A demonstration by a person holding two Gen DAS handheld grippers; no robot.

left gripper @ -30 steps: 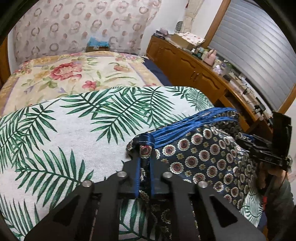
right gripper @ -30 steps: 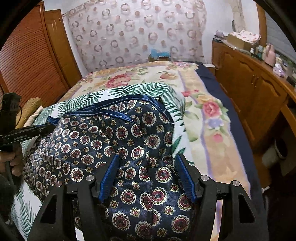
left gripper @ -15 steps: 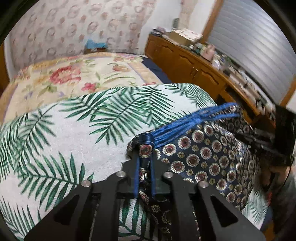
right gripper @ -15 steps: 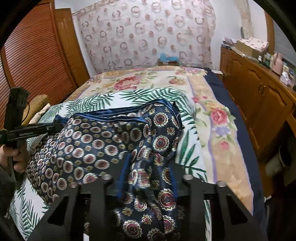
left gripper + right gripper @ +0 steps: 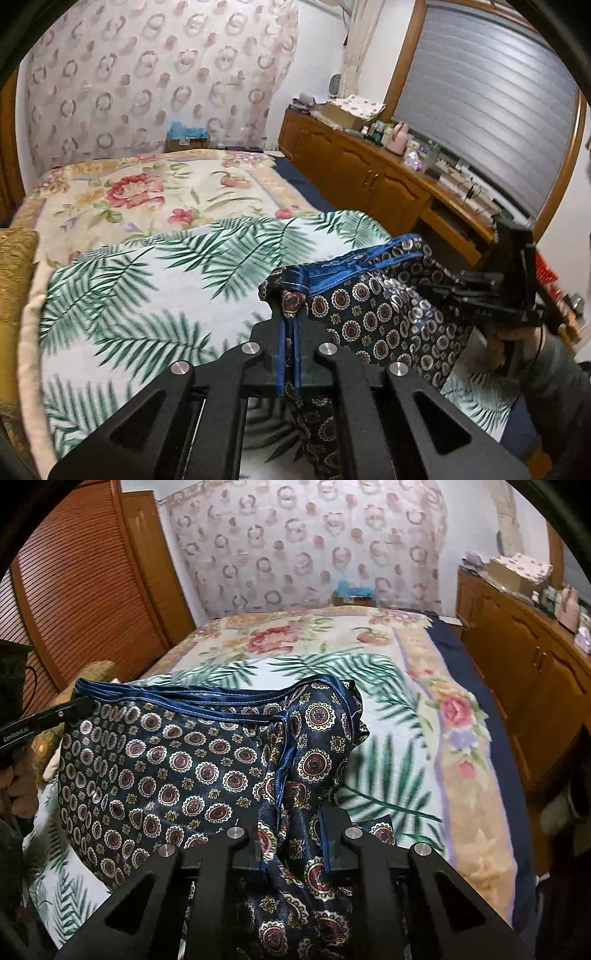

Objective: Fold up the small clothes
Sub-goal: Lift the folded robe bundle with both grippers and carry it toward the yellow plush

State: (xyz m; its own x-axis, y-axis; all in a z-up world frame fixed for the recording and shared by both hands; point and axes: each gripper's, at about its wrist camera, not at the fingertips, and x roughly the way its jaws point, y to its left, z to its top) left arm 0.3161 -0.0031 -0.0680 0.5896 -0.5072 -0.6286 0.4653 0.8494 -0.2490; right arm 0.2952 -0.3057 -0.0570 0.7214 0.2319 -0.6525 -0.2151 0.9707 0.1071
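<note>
A dark blue satin garment [image 5: 373, 314] with round medallions and a bright blue hem hangs stretched between my two grippers above the bed. My left gripper [image 5: 290, 332] is shut on its left corner at the blue hem. My right gripper [image 5: 295, 830] is shut on a bunched fold of the same garment [image 5: 177, 760]. The right gripper also shows in the left wrist view [image 5: 480, 291] at the far right. The left gripper shows in the right wrist view [image 5: 74, 709] at the far left, holding the hem.
A palm-leaf cloth [image 5: 147, 280] covers the near bed, a floral blanket [image 5: 332, 638] lies beyond. A wooden cabinet row [image 5: 369, 173] with clutter stands at the right. A slatted wooden door [image 5: 74, 590] is at the left. A gold cushion [image 5: 14, 266] lies left.
The right gripper has closed on a fold of the garment. Both grippers have risen and lifted the garment off the bed, so it now hangs between them.
</note>
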